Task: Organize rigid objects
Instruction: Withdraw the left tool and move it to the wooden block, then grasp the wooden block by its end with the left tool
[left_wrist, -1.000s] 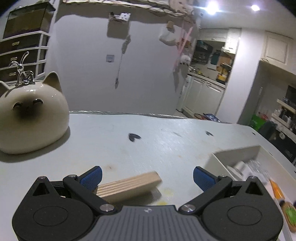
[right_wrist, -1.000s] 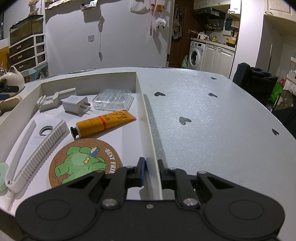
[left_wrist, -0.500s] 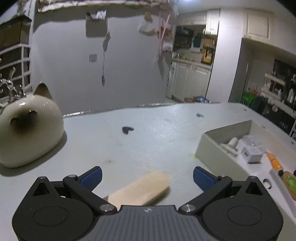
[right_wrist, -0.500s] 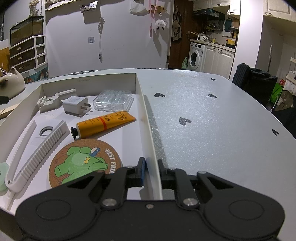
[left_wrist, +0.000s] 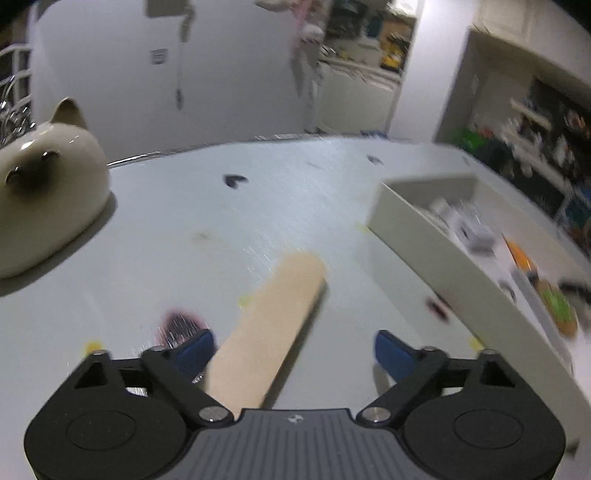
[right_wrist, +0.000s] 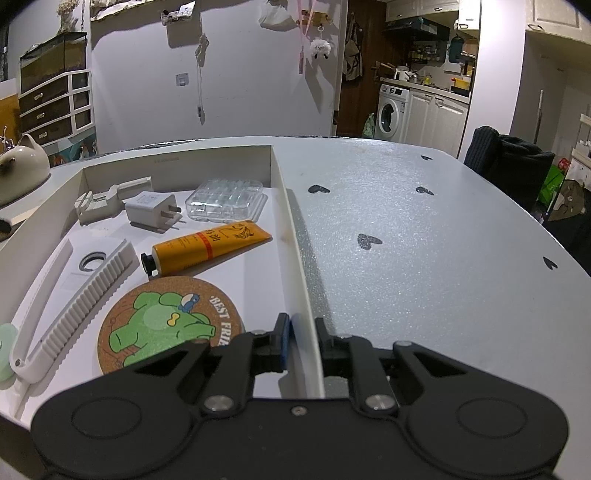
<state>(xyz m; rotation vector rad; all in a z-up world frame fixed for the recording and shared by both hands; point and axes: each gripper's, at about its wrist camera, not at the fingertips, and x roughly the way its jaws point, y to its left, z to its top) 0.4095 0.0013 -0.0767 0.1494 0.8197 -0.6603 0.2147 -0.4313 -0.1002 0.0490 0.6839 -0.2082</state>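
On the pale table (right_wrist: 424, 236), printed with small dark hearts, a shallow white tray (right_wrist: 284, 206) occupies the left part of the right wrist view. A cream cat-shaped ceramic (left_wrist: 48, 199) stands on the table well apart from the tray, at the left of the left wrist view.

Tray contents, by size:
- white ribbed brush (right_wrist: 70, 299), along the left side
- round cork coaster (right_wrist: 166, 325) with a green cartoon figure, nearest the camera
- orange tube (right_wrist: 210, 247) with a black cap, lying diagonally at centre
- clear plastic case (right_wrist: 227, 199), toward the far wall
- white plug adapter (right_wrist: 149, 212), just beside the case

The wooden block (left_wrist: 269, 332) lies flat on the table outside the tray, left of the tray's near wall in the left wrist view. It points away from the camera.

The left gripper (left_wrist: 295, 350) has its jaws closing, with the block between them. The left blue pad sits just beside the block; the right pad remains well apart from it. The view is motion-blurred.

The right gripper (right_wrist: 301, 332) is clamped narrowly on the tray's right-hand wall, one finger inside and one outside.
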